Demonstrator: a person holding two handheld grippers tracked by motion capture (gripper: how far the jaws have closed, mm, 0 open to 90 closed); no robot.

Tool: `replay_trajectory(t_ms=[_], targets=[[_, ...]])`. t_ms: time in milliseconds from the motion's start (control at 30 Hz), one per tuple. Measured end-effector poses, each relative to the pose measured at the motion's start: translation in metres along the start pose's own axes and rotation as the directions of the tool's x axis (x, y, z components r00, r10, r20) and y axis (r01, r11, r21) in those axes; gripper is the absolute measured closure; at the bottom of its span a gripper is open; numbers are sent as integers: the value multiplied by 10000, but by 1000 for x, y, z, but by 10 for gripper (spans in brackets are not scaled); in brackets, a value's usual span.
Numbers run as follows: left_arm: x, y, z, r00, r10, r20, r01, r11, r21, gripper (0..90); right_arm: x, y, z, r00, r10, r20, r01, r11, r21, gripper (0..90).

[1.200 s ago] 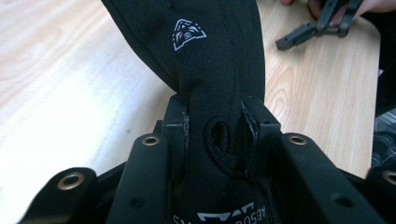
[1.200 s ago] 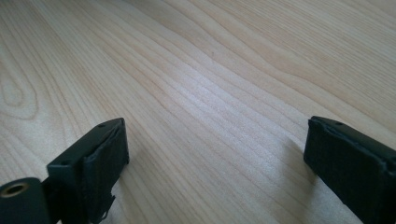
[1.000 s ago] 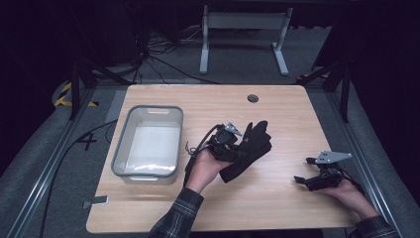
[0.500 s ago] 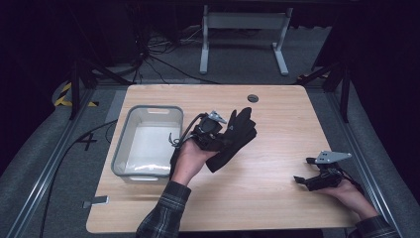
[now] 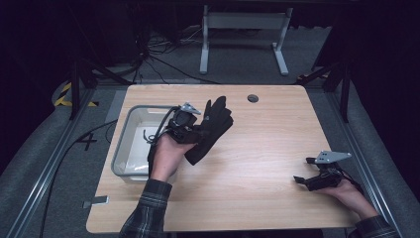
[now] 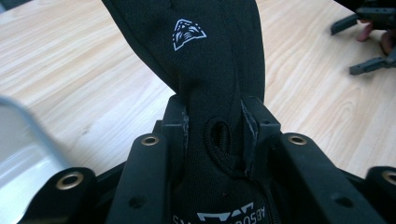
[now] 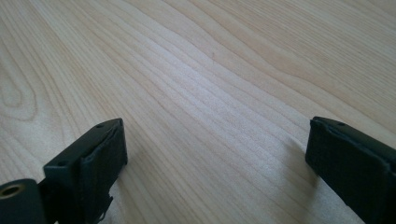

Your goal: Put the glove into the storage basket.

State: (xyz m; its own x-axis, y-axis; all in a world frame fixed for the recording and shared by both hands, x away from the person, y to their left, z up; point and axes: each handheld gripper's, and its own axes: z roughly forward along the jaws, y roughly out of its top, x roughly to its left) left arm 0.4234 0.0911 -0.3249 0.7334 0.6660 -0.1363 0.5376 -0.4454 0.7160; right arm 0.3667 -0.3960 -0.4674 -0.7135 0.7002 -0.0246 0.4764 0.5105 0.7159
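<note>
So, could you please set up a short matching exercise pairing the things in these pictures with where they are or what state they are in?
Things:
1. black glove
2. clear bin
3. right gripper
4. left gripper

States:
A. jaws apart, low over bare wood
B. at the table's left side
C. pinched between two jaws
D. shut on fabric

Pairs: 1-C, 2-B, 3-A, 4-D

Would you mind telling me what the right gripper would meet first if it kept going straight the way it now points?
Probably nothing soon: the right gripper, jaws open, points left across bare table. The black glove lies farther up.
</note>
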Motion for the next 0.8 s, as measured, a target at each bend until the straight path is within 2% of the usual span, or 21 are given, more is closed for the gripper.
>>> replay_trajectory(t_ms=[167, 333, 433, 467, 700, 800], targets=[[15, -10, -14, 9983, -359, -458, 356, 9993, -78, 674, 0, 0, 0, 10000, -3, 1, 3, 10000, 0, 57], [29, -21, -26, 9933, -726, -898, 711, 9973, -204, 674, 0, 0, 0, 10000, -1, -3, 1, 10000, 4, 56], [38, -31, -33, 9872, -987, -1250, 959, 9950, -281, 674, 0, 0, 0, 10000, 1, -16, -1, 10000, -1, 56], [38, -31, -33, 9872, -987, -1250, 959, 9950, -281, 674, 0, 0, 0, 10000, 1, -16, -1, 10000, -1, 56], [59, -54, -44, 9699, -1613, -1823, 1577, 9869, -347, 674, 0, 0, 0, 10000, -4, -17, 4, 10000, -8, 55], [64, -59, -45, 9663, -1746, -1891, 1715, 9846, -327, 674, 0, 0, 0, 10000, -16, -11, 16, 10000, -17, 55]])
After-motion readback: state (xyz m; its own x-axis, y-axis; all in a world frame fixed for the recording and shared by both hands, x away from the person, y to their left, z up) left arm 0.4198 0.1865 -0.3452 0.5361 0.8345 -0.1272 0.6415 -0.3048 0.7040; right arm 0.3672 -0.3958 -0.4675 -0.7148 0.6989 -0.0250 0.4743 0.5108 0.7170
